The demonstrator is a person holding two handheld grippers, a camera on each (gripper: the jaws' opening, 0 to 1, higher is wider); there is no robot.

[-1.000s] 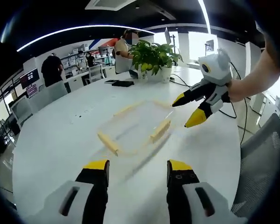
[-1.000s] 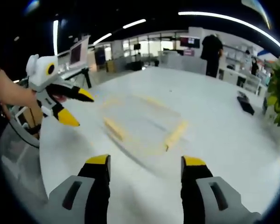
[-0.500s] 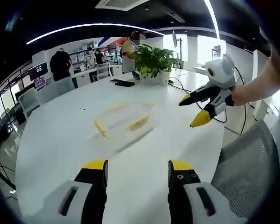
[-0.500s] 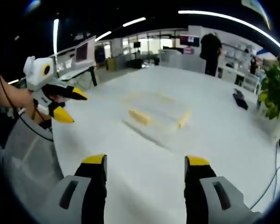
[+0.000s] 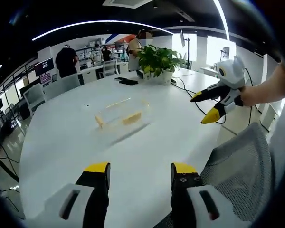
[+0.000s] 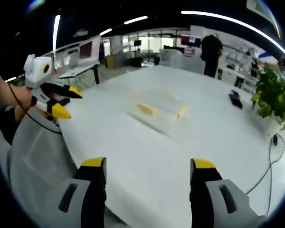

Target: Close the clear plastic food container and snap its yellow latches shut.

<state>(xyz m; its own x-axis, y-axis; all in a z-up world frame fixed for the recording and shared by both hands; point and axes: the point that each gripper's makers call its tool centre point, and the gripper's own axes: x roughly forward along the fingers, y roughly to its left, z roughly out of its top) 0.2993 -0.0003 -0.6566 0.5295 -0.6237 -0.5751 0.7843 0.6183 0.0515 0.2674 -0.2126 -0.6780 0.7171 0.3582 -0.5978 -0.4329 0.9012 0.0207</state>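
Left gripper view, container: clear plastic food container near 11 o'clock on white table, well beyond the jaws.
Left gripper view, left gripper: yellow-tipped jaws spread wide, pinching nothing.
Left gripper view, right gripper: at 2 o'clock, jaws parted, empty, held by a hand.
Handling, judged: thin rigid plastic, likely light and slippery; prone to slide unless steadied; best pressed on the yellow latches at the edges.
Right gripper view, container: clear plastic food container near 12 o'clock, far off.
Right gripper view, right gripper: jaws wide apart, empty.
Right gripper view, left gripper: at 10 o'clock, open.
Hard to make out: lid seated or loose, latch positions, latch count; too small and transparent to tell.
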